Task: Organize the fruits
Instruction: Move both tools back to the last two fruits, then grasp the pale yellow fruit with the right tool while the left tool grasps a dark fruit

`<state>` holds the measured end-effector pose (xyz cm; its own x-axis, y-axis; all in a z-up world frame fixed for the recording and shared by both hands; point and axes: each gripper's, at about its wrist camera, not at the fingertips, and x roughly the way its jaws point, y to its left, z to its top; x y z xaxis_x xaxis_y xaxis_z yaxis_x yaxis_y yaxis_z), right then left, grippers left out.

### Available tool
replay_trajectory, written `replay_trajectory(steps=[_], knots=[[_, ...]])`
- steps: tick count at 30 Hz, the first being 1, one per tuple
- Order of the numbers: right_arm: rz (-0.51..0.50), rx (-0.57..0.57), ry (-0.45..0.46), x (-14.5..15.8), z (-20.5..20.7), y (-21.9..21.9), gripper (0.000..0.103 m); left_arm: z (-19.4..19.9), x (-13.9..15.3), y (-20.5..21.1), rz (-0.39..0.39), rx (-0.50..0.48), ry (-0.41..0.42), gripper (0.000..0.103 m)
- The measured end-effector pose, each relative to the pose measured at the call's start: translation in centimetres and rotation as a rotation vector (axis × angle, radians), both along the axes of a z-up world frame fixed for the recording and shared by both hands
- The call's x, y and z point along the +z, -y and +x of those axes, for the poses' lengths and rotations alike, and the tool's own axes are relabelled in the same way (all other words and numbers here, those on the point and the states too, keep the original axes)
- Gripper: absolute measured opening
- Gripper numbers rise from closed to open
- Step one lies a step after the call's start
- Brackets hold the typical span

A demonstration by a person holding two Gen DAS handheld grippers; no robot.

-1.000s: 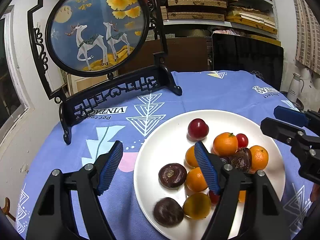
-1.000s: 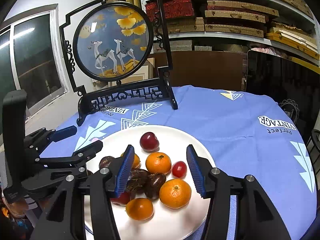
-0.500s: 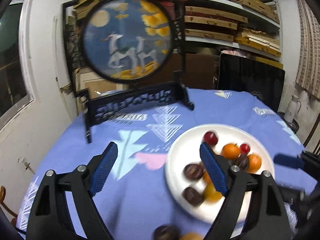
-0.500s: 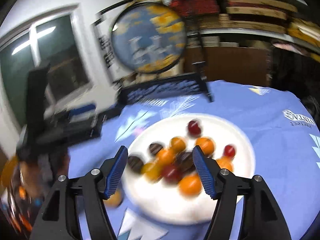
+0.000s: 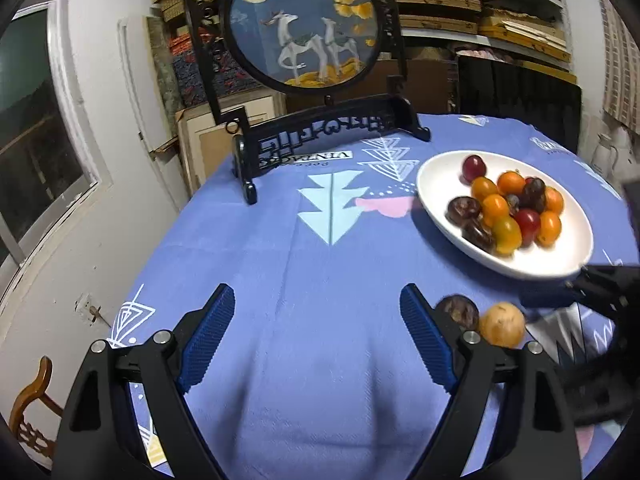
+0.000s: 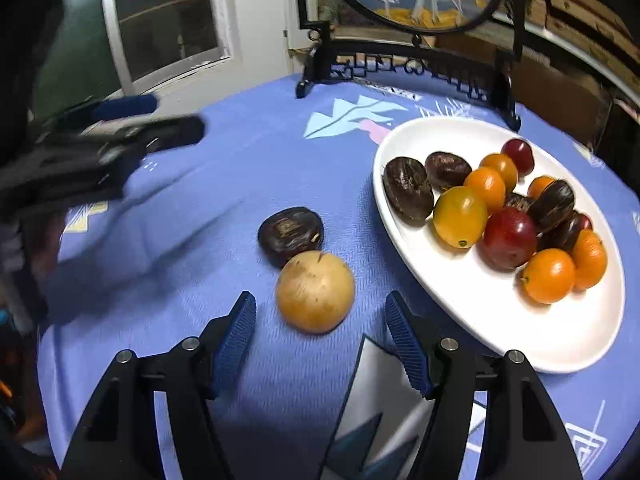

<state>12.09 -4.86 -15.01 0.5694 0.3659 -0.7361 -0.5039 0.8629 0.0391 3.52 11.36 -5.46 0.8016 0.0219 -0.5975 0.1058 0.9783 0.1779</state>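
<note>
A white plate (image 6: 472, 312) on the blue tablecloth holds several fruits: oranges, red plums, a yellow tomato and dark brown ones. It also shows in the left wrist view (image 5: 440, 168) at the right. A tan round fruit (image 6: 315, 291) and a dark brown fruit (image 6: 290, 234) lie on the cloth left of the plate; both show in the left wrist view too, the tan fruit (image 5: 501, 323) and the dark fruit (image 5: 460, 312). My right gripper (image 6: 320, 332) is open and empty, just in front of the tan fruit. My left gripper (image 5: 316, 340) is open and empty over bare cloth.
A black carved stand with a round deer picture (image 5: 304, 20) stands at the table's back. A window and white wall are at the left. Shelves with boxes fill the back. A wooden chair (image 5: 28, 404) is below the table's left edge.
Both grippers have pulled back from over the plate toward the table's near side. The two loose fruits on the cloth have come into view. Both grippers stay open.
</note>
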Motion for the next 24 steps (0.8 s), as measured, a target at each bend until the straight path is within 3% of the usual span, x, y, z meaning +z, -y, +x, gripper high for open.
replay_trajectory(steps=[12, 20, 24], knots=[[-0.018, 0.010, -0.022, -0.3, 0.4, -1.5, 0.062, -0.8, 0.3, 2.4, 0.005, -0.079, 0.022, 0.083], [-0.047, 0.003, -0.024, -0.5, 0.7, -1.5, 0.042, -0.8, 0.2, 2.9, 0.014, -0.084, 0.013, 0.083], [-0.040, 0.002, -0.024, -0.4, 0.7, -1.3, 0.039, -0.6, -0.1, 2.9, 0.019, -0.081, 0.004, 0.083]])
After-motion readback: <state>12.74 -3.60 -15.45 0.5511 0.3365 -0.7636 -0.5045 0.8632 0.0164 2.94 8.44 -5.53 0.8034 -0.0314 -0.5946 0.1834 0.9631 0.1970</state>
